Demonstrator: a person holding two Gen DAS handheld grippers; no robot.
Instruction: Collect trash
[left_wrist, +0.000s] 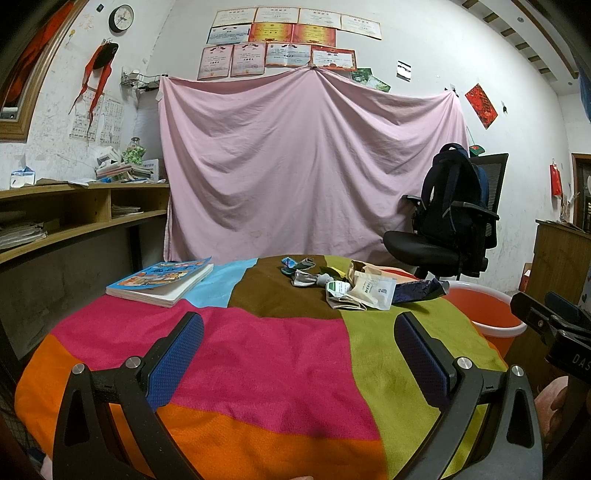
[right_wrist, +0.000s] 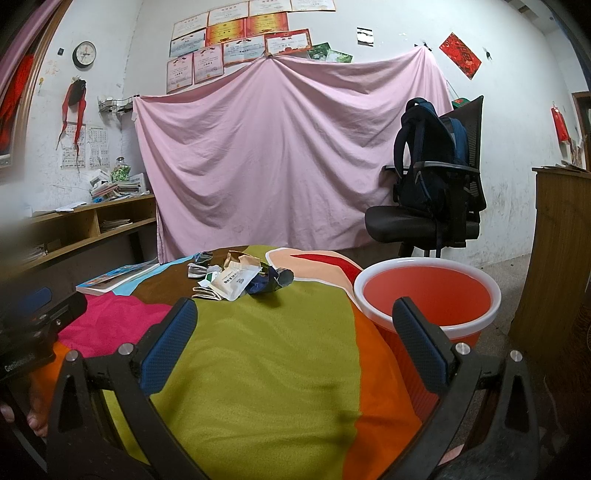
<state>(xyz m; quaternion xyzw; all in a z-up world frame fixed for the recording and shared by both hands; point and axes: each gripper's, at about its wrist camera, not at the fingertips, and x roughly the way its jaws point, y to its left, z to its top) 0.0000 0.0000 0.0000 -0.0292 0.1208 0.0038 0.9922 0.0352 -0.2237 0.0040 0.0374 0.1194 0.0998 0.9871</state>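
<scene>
Both my left gripper (left_wrist: 299, 354) and right gripper (right_wrist: 295, 341) hang spread wide over the patchwork-covered tabletop (left_wrist: 266, 354); wrappers (left_wrist: 354, 286) litter its far edge, with a red bucket (right_wrist: 428, 295) off its right edge.

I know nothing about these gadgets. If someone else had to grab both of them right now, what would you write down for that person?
Left tool: open, holding nothing, above the colourful cloth.
Right tool: open, holding nothing, near the table's right edge.
Trash pile of wrappers and packets lies at the far side of the table. The orange bucket stands beside the table on the right; nothing shows inside it.
The book lies at far left, apart from the pile.
Done: nothing collected as far as I can see.
Left: move every wrapper into the bucket.
</scene>
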